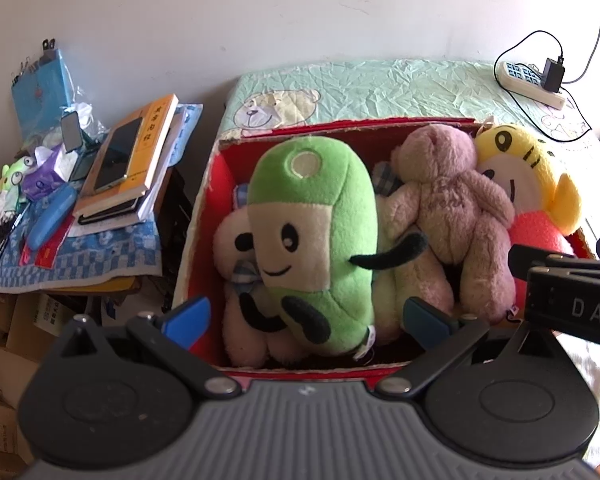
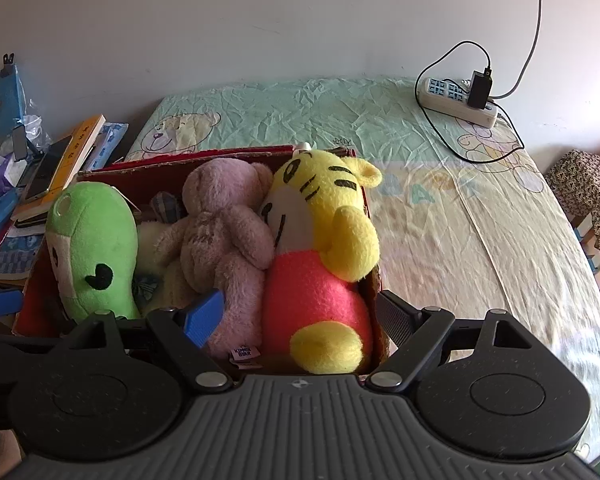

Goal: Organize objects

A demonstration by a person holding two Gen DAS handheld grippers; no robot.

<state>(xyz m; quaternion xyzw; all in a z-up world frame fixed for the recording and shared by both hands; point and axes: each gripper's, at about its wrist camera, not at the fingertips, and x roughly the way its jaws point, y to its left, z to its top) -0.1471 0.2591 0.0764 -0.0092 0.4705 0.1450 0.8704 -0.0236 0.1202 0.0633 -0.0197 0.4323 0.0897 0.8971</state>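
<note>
Plush toys, five (one mostly hidden), in red box (image 1: 204, 216)

The pink bear's (image 2: 224, 240) tag (image 2: 242, 352) reads "KIMMI BEAR"; the right gripper (image 1: 572, 292) shows "DAS".

Bed (image 2: 440, 216), crumpled mint sheet with bear print. Red box (image 2: 188, 162) of plush toys sits on it at 9 o'clock; white power strip (image 2: 456, 102) (charger plugged in) at 1 o'clock.

The cream toy (image 1: 240, 320) is largely covered by the green toy (image 1: 312, 240), and the box (image 2: 32, 300) bottom is hidden beneath the packed toys.
</note>
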